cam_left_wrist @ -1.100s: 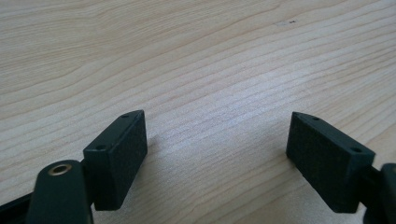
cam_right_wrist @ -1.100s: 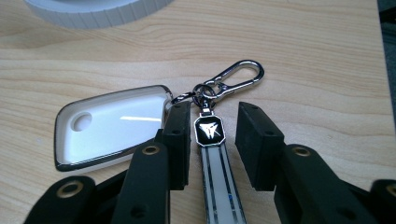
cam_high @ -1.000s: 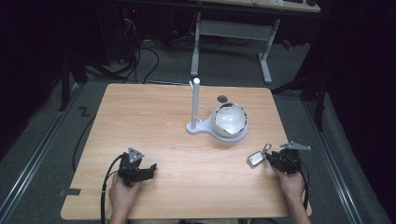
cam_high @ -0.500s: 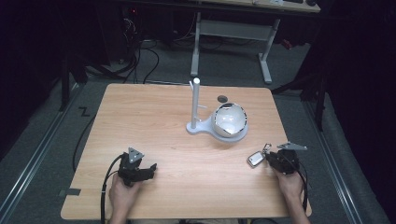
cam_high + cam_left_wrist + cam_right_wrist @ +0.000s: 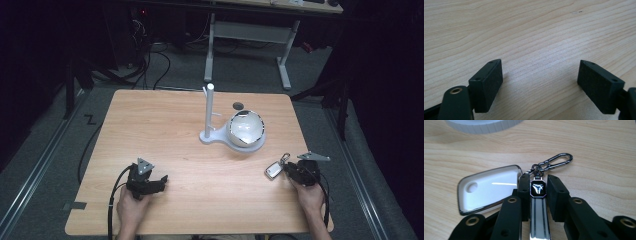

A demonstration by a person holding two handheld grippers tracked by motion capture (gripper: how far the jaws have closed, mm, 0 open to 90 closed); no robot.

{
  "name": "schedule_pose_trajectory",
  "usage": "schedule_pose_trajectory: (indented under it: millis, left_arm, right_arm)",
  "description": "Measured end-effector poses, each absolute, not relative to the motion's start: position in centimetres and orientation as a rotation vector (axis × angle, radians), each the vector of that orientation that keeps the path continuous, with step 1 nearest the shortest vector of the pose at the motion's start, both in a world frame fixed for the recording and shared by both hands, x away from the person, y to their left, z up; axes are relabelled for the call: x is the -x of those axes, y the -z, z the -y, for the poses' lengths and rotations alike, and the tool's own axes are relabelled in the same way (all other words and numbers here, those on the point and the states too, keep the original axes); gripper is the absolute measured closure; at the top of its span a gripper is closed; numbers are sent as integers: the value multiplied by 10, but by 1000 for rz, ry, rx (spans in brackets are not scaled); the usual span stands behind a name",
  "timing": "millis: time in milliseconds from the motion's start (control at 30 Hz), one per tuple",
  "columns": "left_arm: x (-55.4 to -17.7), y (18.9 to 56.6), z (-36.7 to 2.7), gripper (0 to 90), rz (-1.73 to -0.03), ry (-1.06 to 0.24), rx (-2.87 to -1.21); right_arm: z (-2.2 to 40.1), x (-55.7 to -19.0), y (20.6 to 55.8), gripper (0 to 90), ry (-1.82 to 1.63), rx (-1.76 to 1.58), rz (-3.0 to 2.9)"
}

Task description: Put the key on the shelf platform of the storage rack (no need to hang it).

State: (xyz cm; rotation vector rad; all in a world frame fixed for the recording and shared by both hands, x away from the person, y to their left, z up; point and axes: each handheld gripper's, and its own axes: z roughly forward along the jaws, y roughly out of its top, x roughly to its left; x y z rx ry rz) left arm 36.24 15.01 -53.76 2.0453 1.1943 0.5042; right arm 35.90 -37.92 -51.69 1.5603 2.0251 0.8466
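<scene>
My right tongs (image 5: 537,195) grab the key ring strap.

The right tongs have just been closing, and now their pads pinch the shiny strap (image 5: 538,215) of the key ring on the worktop (image 5: 170,135), near my right hand. The white key fob (image 5: 487,188) and the clip hook (image 5: 556,161) lie flat on the wood. The grab looks done; lifting is left, maybe to the white stand (image 5: 210,117). My left tongs (image 5: 539,82) rest wide open, holding nothing. I see a small three-point logo (image 5: 538,188), no words.
</scene>
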Motion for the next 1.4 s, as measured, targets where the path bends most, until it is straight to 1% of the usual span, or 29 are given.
schedule_pose_trajectory:
  millis: [267,600,1033,1400]
  left_arm:
    - [-362,538,-150,206,-1195,-502,-2044]
    - [-362,538,-150,207,-1195,-499,-2044]
    - [-362,538,-150,207,-1195,-500,-2044]
    - [-362,537,-151,207,-1195,-496,-2042]
  right_arm:
    - [381,-350,499,744,-954,-1538,-2007]
    - [369,-348,469,744,-1032,-1427,-2007]
    - [360,-347,449,744,-1090,-1365,-2017]
    - [354,-349,439,745,-1115,-1337,-2024]
